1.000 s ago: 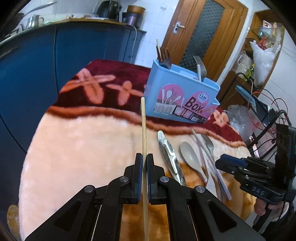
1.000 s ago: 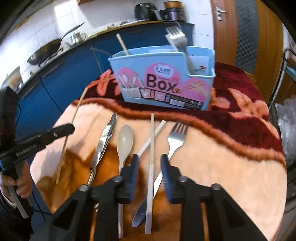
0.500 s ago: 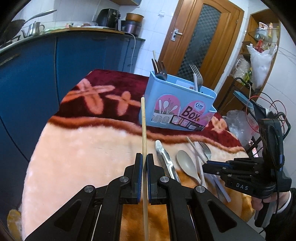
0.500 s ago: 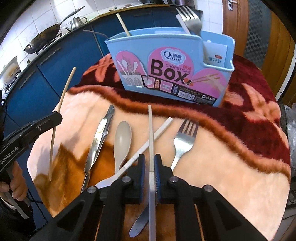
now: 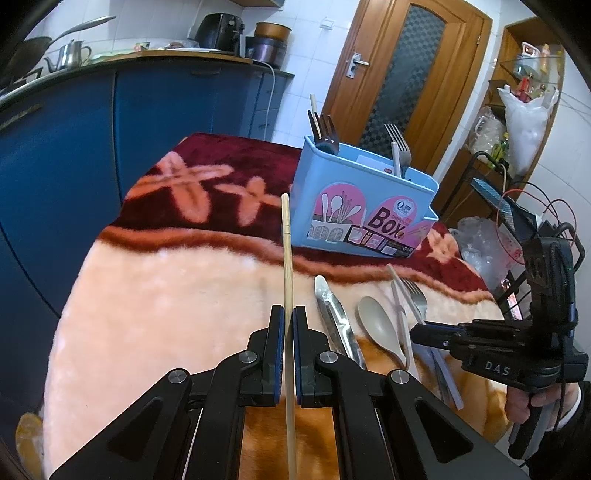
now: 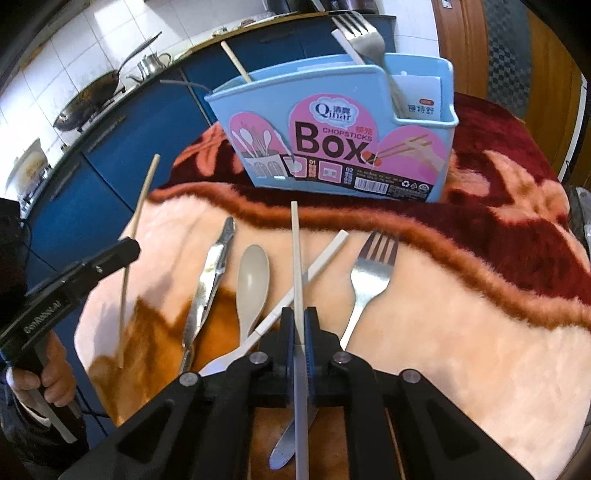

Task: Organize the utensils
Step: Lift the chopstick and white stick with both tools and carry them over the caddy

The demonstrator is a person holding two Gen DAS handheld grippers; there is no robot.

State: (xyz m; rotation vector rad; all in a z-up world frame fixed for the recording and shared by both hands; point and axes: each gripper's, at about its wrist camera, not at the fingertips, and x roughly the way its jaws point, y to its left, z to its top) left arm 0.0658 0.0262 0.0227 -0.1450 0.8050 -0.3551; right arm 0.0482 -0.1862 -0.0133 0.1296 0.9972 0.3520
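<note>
— Where are the chopsticks?
— One wooden chopstick (image 5: 287, 258) clamped between the pads of the left gripper (image 5: 289, 325), pointing away toward the blue utensil box (image 5: 364, 206). One white chopstick (image 6: 297, 266) pinched in the right gripper (image 6: 300, 326), jaws together on it, tip aimed at the same box.

— And the box itself?
— Standing upright on the dark red part of the blanket (image 6: 498, 332), beyond the loose cutlery. Already holding a fork (image 6: 364, 35), a white stick beside it, and a wooden chopstick (image 6: 236, 62) at the other end.

— What else on the blanket?
— Lying side by side on the pale part: metal tongs (image 6: 210, 280), a beige spoon (image 6: 253, 280), a second white chopstick (image 6: 314, 273) lying slantwise under the held one, a metal fork (image 6: 369, 280), and a knife blade (image 6: 286, 443) showing under the right gripper.

— Further out?
— Blue kitchen cabinets (image 5: 74, 155) behind the table, a wok (image 6: 86, 107) and kettle (image 6: 151, 64) on the counter, a wooden door (image 5: 410, 85) to the right in the left wrist view. Hands gripping each tool's handle, at the edges of the opposite views.
</note>
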